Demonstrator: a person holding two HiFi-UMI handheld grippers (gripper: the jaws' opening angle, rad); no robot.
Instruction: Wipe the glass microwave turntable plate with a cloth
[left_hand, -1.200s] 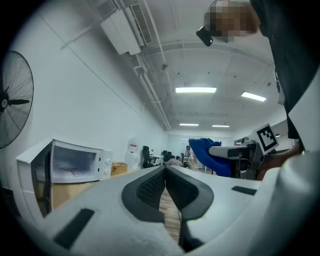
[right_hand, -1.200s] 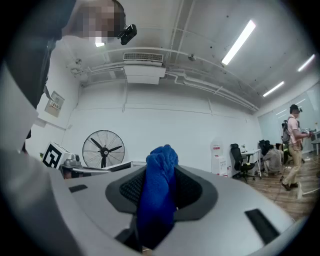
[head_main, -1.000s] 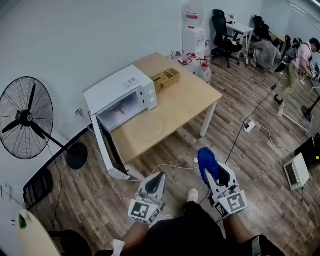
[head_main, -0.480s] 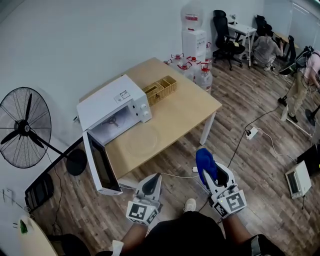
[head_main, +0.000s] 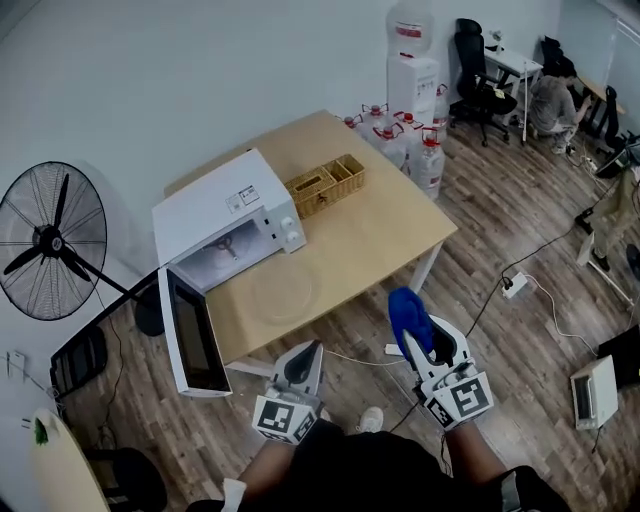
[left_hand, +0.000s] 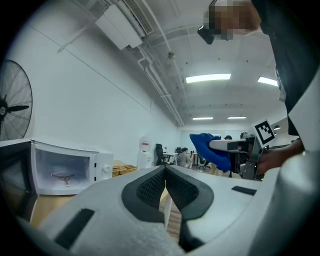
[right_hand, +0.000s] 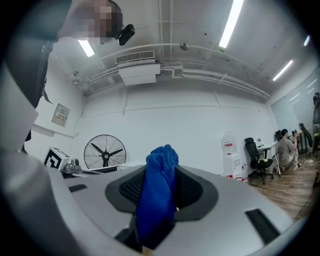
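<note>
The glass turntable plate (head_main: 281, 289) lies flat on the wooden table (head_main: 370, 225), in front of the white microwave (head_main: 228, 217) whose door (head_main: 187, 336) hangs open. My right gripper (head_main: 415, 333) is shut on a blue cloth (head_main: 408, 315) (right_hand: 159, 192), held over the floor short of the table. The cloth (left_hand: 212, 148) also shows in the left gripper view. My left gripper (head_main: 306, 357) (left_hand: 164, 181) is shut with nothing in it, low beside the right one and near the table's front edge.
A wicker basket (head_main: 327, 183) stands on the table behind the microwave. A floor fan (head_main: 50, 243) is at the left. Water bottles (head_main: 405, 142) and a dispenser (head_main: 415, 70) stand beyond the table. Cables and a power strip (head_main: 514, 284) lie on the floor at right.
The view has shifted: the table and microwave now sit a little nearer and further left. Both grippers keep their pose, the right one holding the cloth throughout.
</note>
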